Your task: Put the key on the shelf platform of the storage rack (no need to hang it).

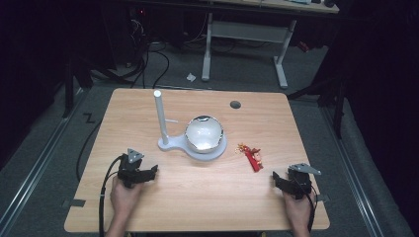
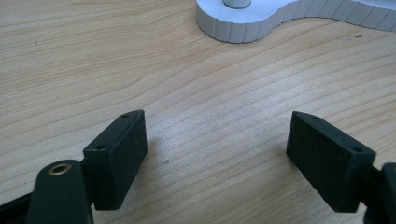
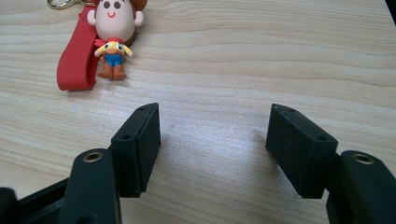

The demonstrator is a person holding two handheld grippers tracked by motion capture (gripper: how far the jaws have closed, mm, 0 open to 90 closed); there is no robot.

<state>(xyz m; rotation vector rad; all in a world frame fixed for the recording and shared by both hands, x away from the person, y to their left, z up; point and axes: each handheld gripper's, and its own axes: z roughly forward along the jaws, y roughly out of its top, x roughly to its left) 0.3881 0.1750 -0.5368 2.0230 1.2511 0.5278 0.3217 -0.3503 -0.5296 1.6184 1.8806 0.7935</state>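
I see both claws resting low on the table, my left gripper gaping with nothing between its jaws, the white stand ahead of it. My right gripper is likewise spread and empty; the keychain figure lies ahead and left of it. Likely step: pinch across the red strap, whose long axis runs away from the claw, ring end farthest.

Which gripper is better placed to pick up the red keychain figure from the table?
The right gripper, probably. It is open and the keychain figure lies just ahead of its jaws. The left gripper, also open, faces the white stand, farther from the figure.
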